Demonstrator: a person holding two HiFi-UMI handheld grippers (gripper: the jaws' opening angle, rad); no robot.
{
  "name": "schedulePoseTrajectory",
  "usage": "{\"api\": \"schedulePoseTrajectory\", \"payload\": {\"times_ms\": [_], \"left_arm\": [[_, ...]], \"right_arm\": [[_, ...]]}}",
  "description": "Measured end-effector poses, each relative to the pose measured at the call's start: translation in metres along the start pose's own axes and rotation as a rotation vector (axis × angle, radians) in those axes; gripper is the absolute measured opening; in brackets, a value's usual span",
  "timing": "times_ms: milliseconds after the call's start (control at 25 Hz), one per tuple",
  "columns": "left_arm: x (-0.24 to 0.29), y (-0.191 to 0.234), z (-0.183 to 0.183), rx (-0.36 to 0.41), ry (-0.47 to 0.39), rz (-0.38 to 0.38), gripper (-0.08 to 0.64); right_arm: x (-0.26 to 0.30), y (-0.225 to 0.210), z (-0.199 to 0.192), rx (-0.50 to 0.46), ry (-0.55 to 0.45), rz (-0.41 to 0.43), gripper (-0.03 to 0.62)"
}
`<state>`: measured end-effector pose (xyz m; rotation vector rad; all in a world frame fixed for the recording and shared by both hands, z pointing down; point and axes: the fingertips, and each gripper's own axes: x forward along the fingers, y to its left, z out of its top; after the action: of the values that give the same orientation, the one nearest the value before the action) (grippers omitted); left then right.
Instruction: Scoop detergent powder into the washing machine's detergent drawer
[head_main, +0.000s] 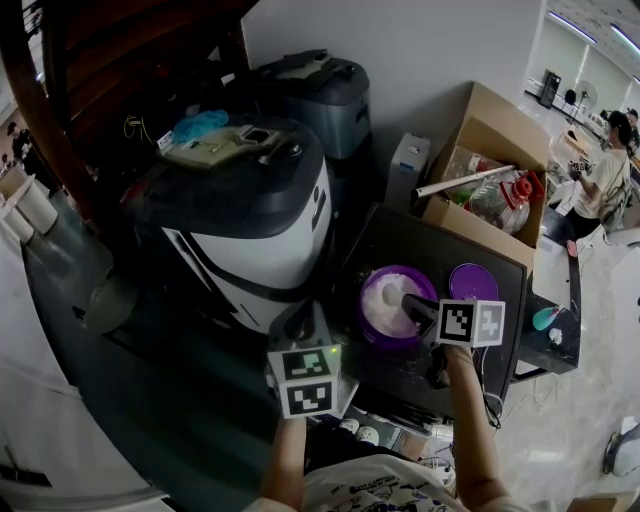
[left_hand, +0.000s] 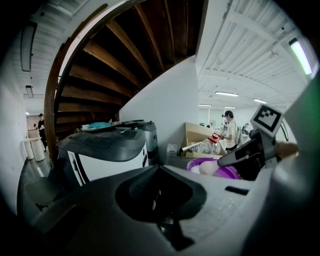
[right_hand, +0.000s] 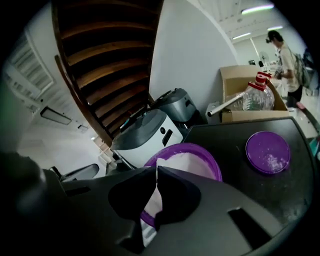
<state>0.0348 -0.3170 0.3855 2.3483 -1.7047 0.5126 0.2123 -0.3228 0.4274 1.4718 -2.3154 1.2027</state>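
A grey-and-white top-loading washing machine (head_main: 250, 215) stands left of a black table (head_main: 490, 345). On the table sits an open purple tub (head_main: 372, 325) of white detergent powder (right_hand: 190, 162), with its purple lid (head_main: 473, 282) lying beside it. My right gripper (head_main: 408, 302) reaches into the tub from the right. It is shut on a white scoop (head_main: 390, 294), whose handle shows between the jaws in the right gripper view. My left gripper (head_main: 297, 325) hovers shut by the table's near-left corner, next to the machine, with nothing clearly in it. I cannot pick out the detergent drawer.
A cardboard box (head_main: 500, 150) with a clear plastic bottle (head_main: 500, 200) stands at the table's far side. A second grey machine (head_main: 320, 95) is behind the washer. A wooden staircase (left_hand: 115, 65) curves overhead at left. A person (head_main: 605, 175) stands far right.
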Motion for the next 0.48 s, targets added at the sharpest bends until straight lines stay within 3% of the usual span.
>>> {"api": "schedulePoseTrajectory", "payload": {"times_ms": [480], "left_arm": [[-0.012, -0.005, 0.001, -0.007, -0.013, 0.009, 0.002]], "right_arm": [[-0.015, 0.002, 0.0, 0.431, -0.219, 0.183, 0.02]]}}
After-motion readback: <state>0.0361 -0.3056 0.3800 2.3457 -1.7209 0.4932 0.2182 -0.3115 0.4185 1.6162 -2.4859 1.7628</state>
